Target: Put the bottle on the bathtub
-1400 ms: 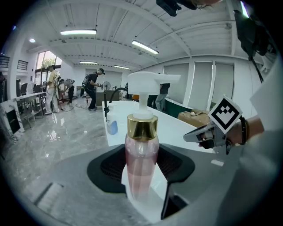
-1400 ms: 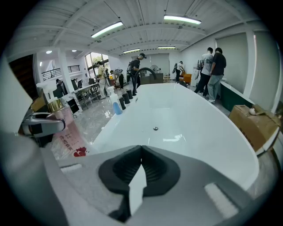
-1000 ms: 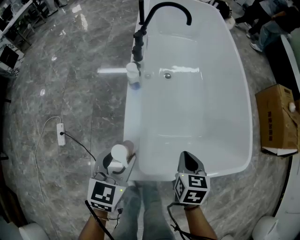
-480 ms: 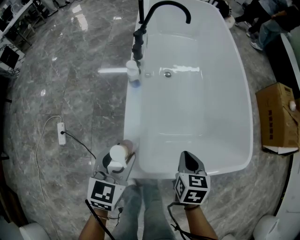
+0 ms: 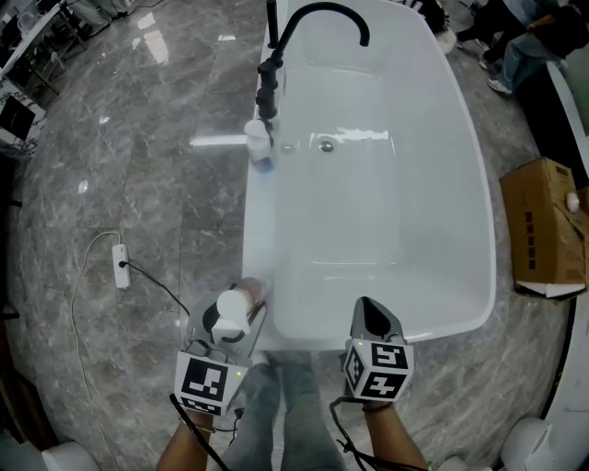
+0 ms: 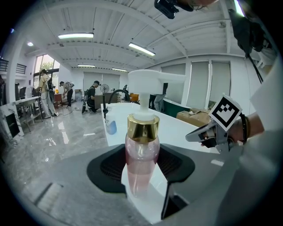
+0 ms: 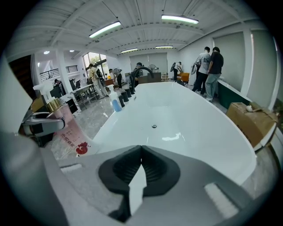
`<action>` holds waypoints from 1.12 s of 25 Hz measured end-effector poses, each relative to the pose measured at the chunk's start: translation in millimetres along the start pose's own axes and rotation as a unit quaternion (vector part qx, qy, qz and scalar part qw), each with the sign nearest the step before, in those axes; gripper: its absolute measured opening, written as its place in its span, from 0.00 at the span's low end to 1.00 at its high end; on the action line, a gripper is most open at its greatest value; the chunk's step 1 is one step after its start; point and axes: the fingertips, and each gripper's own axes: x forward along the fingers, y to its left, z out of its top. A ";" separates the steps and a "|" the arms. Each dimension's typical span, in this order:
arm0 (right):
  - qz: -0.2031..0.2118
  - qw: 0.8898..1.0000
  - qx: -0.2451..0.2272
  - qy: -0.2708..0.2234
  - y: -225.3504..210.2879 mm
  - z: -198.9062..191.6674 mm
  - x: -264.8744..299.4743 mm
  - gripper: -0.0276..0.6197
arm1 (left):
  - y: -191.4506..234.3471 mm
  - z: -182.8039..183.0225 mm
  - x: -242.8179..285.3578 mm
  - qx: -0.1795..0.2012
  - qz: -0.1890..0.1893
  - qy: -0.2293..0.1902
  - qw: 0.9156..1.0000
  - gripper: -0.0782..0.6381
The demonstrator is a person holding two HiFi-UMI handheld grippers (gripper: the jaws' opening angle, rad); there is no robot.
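Holding pink liquid, bottle (image 6: 142, 154) sits in left gripper (image 5: 228, 317).

Premises: open-plan work hall. A freestanding bathtub (image 5: 260, 235) stands on polished stone floor (image 5: 138, 193). Desks (image 5: 32, 26) at upper left, strip lights (image 7: 105, 29) overhead.

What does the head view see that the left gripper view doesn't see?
Only the head view shows the white power strip on the floor and the drain inside the bathtub. Only the left gripper view shows the ceiling lights and a gold collar under the pump. Both show the pink bottle held between the fingers of the left gripper, the black tap and the right gripper.
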 end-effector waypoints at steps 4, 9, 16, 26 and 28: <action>-0.001 1.000 0.001 0.001 5.1 -1.1 0.3 0.05 | -0.8 -5.0 -0.3 0.005 0.002 -0.004 1.000 0.42; 0.002 1.000 -0.005 0.002 12.2 -0.1 -0.5 0.05 | -2.1 -2.5 0.5 0.004 0.001 -0.007 1.000 0.42; 0.004 1.000 -0.013 -0.004 20.5 9.9 -5.2 0.05 | -4.7 -10.0 2.9 -0.040 -0.020 0.001 0.999 0.43; 0.002 1.000 -0.019 -0.011 30.9 29.6 -26.4 0.05 | -4.3 -9.3 -5.5 -0.098 -0.035 0.022 0.994 0.44; 0.002 1.000 -0.021 -0.013 33.8 32.1 -33.5 0.05 | -6.1 -9.1 -10.9 -0.106 -0.037 0.026 0.993 0.44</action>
